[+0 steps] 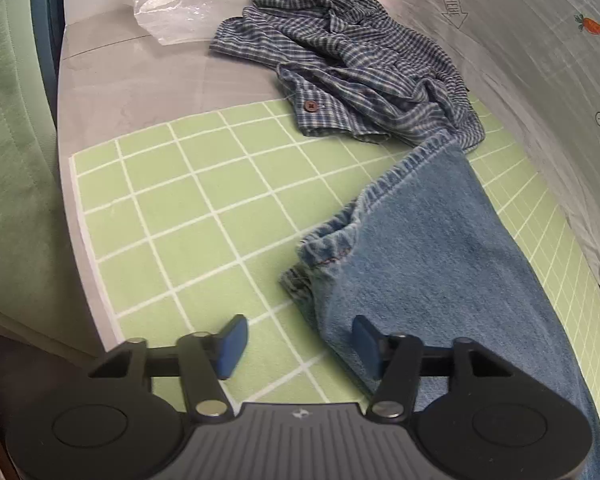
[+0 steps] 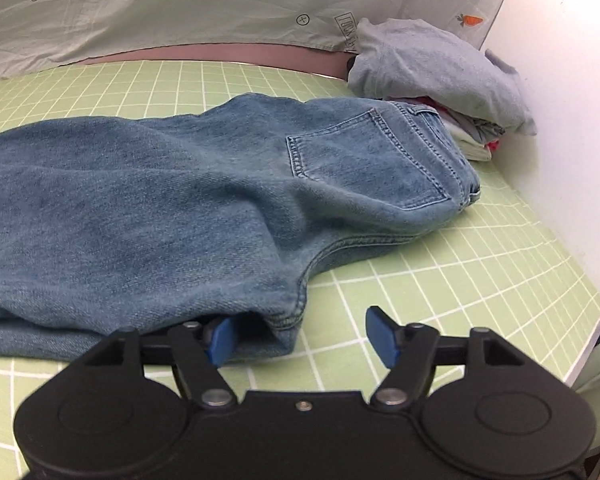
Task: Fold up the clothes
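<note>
A pair of light-blue denim jeans lies flat along the green mat with its white grid lines, which serves as the landmark; the back pocket faces up and the hems reach toward the mat's far end. At that far end a crumpled blue-and-white checked shirt rests half on the mat, half on the grey tabletop, with a clear plastic bag beyond it. At the mat's opposite corner sits a stack of folded clothes topped by a pale grey garment. The left gripper hovers above the mat, jaws spread, beside the jeans' edge, pinching nothing. The right gripper, jaws likewise spread, has one blue pad tucked at the jeans' edge, the other over bare mat.
</note>
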### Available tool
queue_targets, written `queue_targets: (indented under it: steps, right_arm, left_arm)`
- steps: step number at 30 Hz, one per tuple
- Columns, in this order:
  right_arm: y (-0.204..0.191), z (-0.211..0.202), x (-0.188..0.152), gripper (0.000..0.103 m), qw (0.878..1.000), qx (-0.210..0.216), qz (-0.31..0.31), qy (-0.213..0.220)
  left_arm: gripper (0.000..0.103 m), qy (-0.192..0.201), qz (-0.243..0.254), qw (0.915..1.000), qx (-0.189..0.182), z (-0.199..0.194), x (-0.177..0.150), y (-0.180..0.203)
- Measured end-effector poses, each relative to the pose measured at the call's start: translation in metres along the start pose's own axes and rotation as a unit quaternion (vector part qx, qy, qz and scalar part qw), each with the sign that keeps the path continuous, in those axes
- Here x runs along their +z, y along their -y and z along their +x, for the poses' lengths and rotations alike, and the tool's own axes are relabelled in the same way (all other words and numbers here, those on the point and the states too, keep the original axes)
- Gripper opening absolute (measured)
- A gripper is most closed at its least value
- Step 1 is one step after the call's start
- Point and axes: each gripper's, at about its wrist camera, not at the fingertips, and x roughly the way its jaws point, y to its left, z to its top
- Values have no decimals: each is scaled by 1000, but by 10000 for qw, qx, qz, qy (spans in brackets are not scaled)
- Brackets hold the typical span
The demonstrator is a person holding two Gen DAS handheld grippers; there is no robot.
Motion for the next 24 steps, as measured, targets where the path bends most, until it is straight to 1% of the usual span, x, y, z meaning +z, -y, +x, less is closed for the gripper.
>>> queue_targets:
  steps: [4,6,7,8,9,10,11,12,13,14,16,22,24]
  right_arm:
    - [-4,-2,-1,80,9999,146,73,-30]
    - [-7,-4,-2,81,9998,172,45,-23]
    - [-8,-5,-2,82,9998,174,29,-16]
    - [-9,-6,-2,83,9999,172,19,-12]
    - [-10,-7,-3,83,9999,169,14,-13]
    - [-10,-7,-4,83,9999,164,16,-15]
    - [-10,-8,-4,83,9999,155,27,-18]
    - [-9,-8,-4,83,9999,142,45,-23]
    - [-9,-9,-5,84,9999,122,73,-31]
    - [-8,-10,-5,84,9999,101,100,-38]
    - [-8,-11,-6,84,9999,57,155,-51]
    - [-5,-17,-8,84,9995,-106,281,-3]
    - [-3,-18,-9,84,9995,-121,301,-30]
  left_arm:
    - [71,12,283,9996,84,6,-5,15]
    - [71,26,449,9989,149,10,-5,22]
    - [70,35,524,9985,159,11,-5,24]
    - [66,61,596,9980,188,11,-5,26]
    - [60,92,667,9975,224,12,-4,28]
    - [38,124,742,9968,273,12,-4,30]
    - [20,128,785,9966,209,13,-4,31]
    - [17,154,776,9967,191,12,-3,32]
    - [9,184,762,9966,237,12,-3,32]
    - [6,214,691,9970,273,11,0,29]
    - [3,275,503,9978,330,9,6,20]
    - [3,361,-103,9984,417,11,29,-12]
    - [3,365,-162,9983,425,11,32,-15]
